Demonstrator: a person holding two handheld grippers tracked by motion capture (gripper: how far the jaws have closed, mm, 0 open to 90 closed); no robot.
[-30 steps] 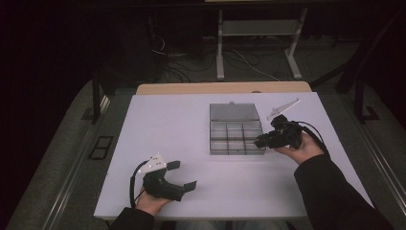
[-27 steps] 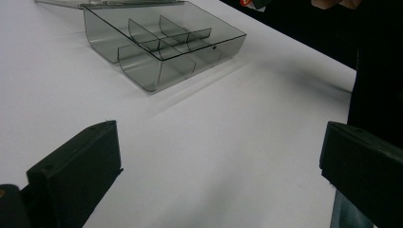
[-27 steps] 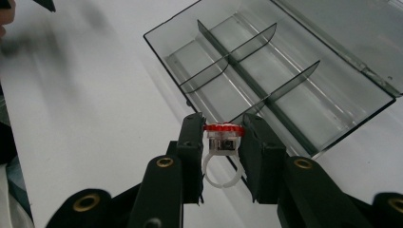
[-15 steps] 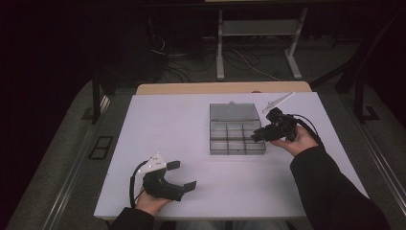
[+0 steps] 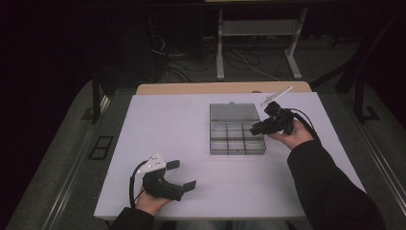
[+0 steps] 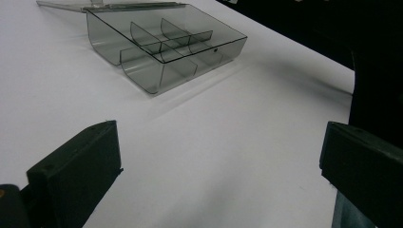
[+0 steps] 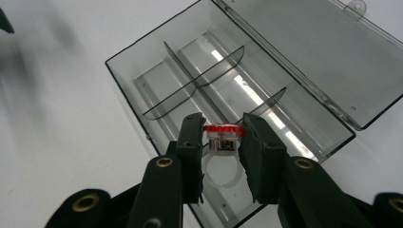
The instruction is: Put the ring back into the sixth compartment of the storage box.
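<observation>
A smoky clear compartment box (image 5: 236,144) lies open on the white table (image 5: 167,124), its lid (image 5: 229,112) flat behind it. My right gripper (image 5: 254,129) hovers over the box's right-hand end. In the right gripper view its jaws (image 7: 222,122) are shut on a small ring with a red top (image 7: 221,141), held above a compartment of the box (image 7: 142,80). My left gripper (image 5: 182,174) rests near the table's front left edge, open and holding nothing. In the left gripper view, its jaws (image 6: 223,142) stand wide apart, with the box (image 6: 161,52) farther off.
The box's compartments look bare. A tan board (image 5: 215,88) borders the table's far edge. Beyond it are a dark floor with cables (image 5: 191,62) and metal desk legs (image 5: 220,48). The person's dark right sleeve (image 5: 330,191) covers the table's front right corner.
My right gripper, still holding the ring, has drifted a little toward the far side, staying over the box's right end. The left gripper has stayed put.
</observation>
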